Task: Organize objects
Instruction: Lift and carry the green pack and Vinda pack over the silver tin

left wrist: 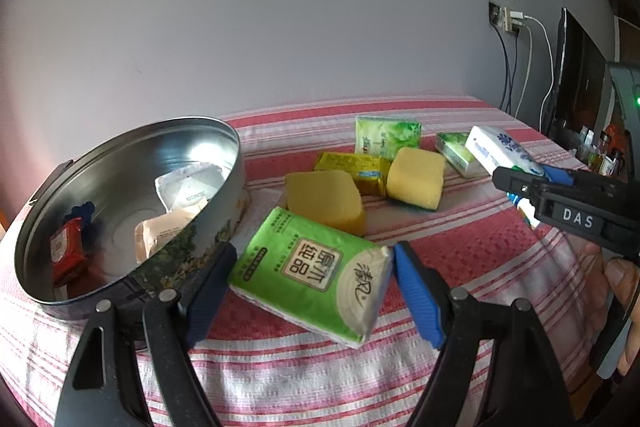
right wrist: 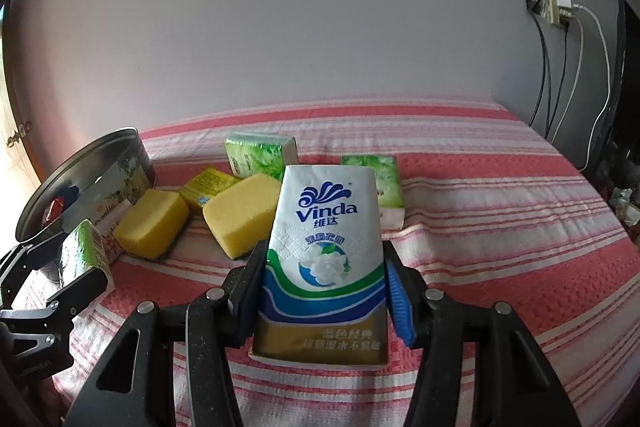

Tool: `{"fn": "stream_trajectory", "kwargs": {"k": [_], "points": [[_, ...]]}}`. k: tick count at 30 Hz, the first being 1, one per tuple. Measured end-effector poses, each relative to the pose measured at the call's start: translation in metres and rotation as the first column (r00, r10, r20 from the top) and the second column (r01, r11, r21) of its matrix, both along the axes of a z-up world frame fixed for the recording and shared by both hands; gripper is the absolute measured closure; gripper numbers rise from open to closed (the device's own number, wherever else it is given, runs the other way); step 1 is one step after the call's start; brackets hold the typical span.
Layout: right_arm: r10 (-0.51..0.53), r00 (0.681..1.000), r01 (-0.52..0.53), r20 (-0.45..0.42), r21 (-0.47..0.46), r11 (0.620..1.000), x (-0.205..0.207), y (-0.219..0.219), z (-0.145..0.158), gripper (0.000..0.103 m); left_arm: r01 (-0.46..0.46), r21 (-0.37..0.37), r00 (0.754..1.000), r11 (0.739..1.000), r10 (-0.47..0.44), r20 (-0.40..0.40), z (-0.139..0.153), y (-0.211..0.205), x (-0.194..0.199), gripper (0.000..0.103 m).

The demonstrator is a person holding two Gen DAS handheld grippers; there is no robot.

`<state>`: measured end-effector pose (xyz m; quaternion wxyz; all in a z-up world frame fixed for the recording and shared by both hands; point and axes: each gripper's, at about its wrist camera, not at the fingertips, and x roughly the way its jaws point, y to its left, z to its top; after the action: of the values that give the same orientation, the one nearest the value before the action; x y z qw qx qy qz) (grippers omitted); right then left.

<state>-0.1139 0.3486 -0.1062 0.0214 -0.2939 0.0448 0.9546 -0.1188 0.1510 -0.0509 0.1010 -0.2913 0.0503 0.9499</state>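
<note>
Starting on the left side: the round metal tin (left wrist: 132,195) sat tilted at the left edge of the striped cloth (left wrist: 460,267), with a red packet (left wrist: 66,255) and a couple of pale wrapped things inside. I couldn't read what those were, and something blue behind the red packet was too dark to make out.

My left gripper (left wrist: 312,291) had its jaws spread fairly wide around the green tissue pack (left wrist: 310,271). The pack looked lifted and tilted between the pads, with the black finger right at its left edge and the blue pad at its right corner. I honestly couldn't tell if both pads were pressing or just bracketing it.

Past that, two yellow sponges (left wrist: 326,201) lay near the middle of the cloth with a yellow-green packet (left wrist: 352,169) between them, and two more green packs (left wrist: 386,135) further back.

On the right, my right gripper (right wrist: 322,291) was clamped on the white Vinda tissue pack (right wrist: 324,247), jaws at a medium width, both pads flat against its sides. The pack's bottom end was cut off by the fingers. From the left camera that gripper's tips were mostly hidden behind its own body.
</note>
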Motion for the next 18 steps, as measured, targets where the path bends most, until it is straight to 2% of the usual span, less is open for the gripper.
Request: {"fn": "stream_trajectory", "kwargs": {"k": [18], "points": [[-0.006,0.994,0.009,-0.108,0.026,1.0,0.017,-0.004,0.009,0.048,-0.021,-0.008,0.993,1.0,0.02,-0.12,0.008,0.001,0.017,0.023]]}}
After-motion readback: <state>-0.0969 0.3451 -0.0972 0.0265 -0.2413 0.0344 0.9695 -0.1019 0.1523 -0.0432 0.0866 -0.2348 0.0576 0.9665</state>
